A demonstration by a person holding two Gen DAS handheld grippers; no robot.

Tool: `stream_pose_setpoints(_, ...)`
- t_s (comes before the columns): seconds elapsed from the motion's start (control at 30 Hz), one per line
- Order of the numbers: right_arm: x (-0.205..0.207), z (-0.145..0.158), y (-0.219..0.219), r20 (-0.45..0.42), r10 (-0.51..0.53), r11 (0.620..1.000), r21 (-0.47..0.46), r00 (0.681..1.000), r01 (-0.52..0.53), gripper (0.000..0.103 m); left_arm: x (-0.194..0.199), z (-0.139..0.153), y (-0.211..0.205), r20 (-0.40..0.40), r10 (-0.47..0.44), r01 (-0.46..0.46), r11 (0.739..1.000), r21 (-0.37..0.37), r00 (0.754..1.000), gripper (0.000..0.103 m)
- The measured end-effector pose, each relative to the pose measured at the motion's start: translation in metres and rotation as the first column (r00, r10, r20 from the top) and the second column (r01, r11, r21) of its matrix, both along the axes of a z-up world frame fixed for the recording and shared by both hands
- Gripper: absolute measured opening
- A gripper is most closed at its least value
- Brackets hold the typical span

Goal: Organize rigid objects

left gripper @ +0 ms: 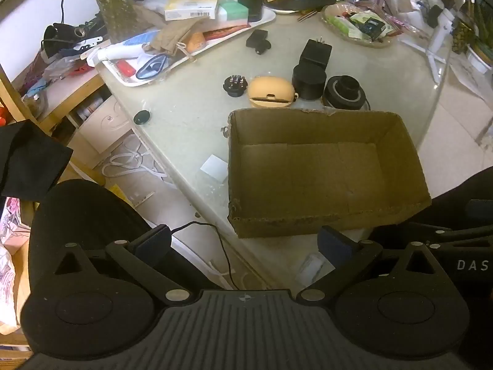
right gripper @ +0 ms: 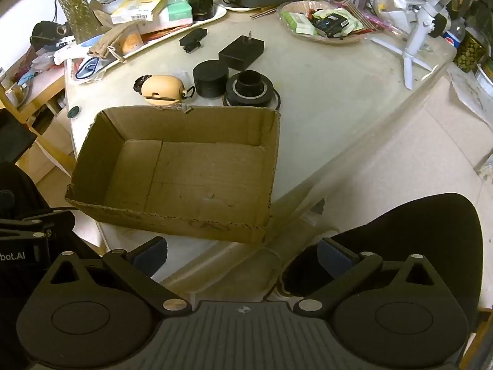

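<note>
Brown cardboard box up front, plain tan inside, darker along its ragged rim. Behind it, a peach-beige case with a dark slot, flanked by black pieces: a matte black cylinder, a black ring with a pale grey band, a black adapter block, a black round plug with metallic pins. The table is a pale, greenish-white glass. On the white tray, a yellow-and-white box, a mint-green pack, khaki cloth. Both grippers, left and right, are black with dark blue pads and grey ribbed bodies
</note>
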State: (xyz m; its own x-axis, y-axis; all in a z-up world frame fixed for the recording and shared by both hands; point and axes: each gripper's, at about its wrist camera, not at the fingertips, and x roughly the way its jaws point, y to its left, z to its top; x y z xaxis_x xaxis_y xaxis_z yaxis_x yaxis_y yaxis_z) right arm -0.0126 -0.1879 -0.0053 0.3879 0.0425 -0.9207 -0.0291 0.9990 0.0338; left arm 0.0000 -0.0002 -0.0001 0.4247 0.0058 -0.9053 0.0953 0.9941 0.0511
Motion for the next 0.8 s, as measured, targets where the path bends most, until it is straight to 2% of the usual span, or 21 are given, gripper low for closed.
stream_pose_setpoints(0.43,-0.0019,0.0048,-0.0047,0.011,-0.013,1.000,0.000,1.000,0.013,0.103,-0.0018,-0.0012,-0.0002,0.004,-0.010,0.010,1.000,-0.015,1.000,0.103)
stream_pose_setpoints(0.8,-0.0032,0.0073,-0.0005,0.021,-0.010,1.000,-0.004,1.000,0.010,0.103,-0.0036,0.0029,-0.0032,0.004,-0.020,0.020,1.000,0.005,1.000,0.103)
